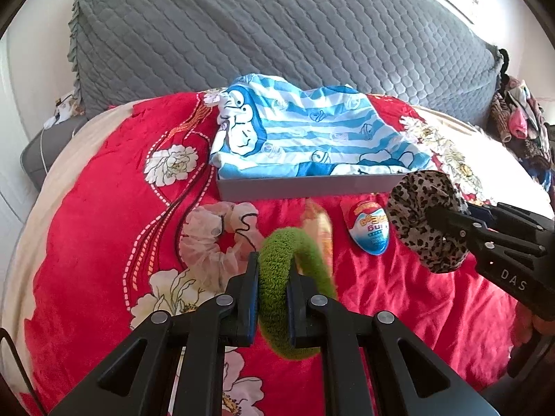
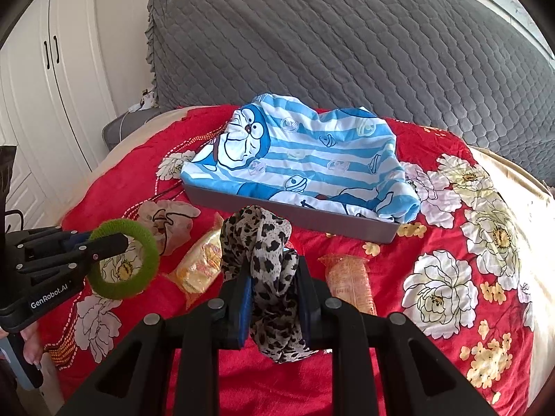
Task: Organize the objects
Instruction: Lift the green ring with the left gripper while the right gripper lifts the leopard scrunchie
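My left gripper (image 1: 272, 270) is shut on a fuzzy green hair tie (image 1: 277, 277), lifted above the red blanket; the same ring (image 2: 138, 239) shows at the left of the right wrist view. My right gripper (image 2: 274, 277) is shut on a leopard-print scrunchie (image 2: 263, 239), seen too at the right of the left wrist view (image 1: 423, 218). A grey tray (image 1: 305, 187) (image 2: 295, 216) lies ahead on the bed with a blue-striped cartoon cloth (image 1: 305, 131) (image 2: 301, 166) in it. A sheer pink scrunchie (image 1: 211, 235), a blue egg-shaped packet (image 1: 369, 232) and two orange snack packets (image 2: 199, 267) (image 2: 350, 277) lie on the blanket.
The bed carries a red floral blanket (image 2: 451, 277), with a grey quilted headboard cover (image 2: 347, 52) behind. White wardrobe doors (image 2: 52, 69) stand at the left. A pile of clothes (image 1: 520, 118) sits at the far right. A person's fingers (image 2: 31, 346) hold the left gripper's handle.
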Demonstrator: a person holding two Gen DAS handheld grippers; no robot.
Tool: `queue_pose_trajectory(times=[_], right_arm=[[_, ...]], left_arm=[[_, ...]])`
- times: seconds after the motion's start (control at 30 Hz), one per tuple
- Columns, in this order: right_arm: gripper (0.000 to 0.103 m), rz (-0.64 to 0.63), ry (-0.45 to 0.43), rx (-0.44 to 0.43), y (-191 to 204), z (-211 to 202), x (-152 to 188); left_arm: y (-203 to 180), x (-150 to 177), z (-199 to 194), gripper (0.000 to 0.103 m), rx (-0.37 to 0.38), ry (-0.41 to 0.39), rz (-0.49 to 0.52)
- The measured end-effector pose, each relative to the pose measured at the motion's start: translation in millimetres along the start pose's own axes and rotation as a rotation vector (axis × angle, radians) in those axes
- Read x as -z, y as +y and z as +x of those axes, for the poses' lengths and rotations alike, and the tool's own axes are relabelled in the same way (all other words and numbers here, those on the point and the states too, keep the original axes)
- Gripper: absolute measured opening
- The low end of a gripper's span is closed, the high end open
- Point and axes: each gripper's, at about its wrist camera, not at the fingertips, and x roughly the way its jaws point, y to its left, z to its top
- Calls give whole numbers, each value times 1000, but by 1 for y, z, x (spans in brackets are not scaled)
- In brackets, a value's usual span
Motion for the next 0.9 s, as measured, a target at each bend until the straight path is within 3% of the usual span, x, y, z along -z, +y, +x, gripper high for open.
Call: queue_pose_trajectory(times=[0.9], right_arm=[[22,22,-80,-2,-2,-23,-13]], left_arm=[[-23,-39,-26,12,-7,-111,-15]])
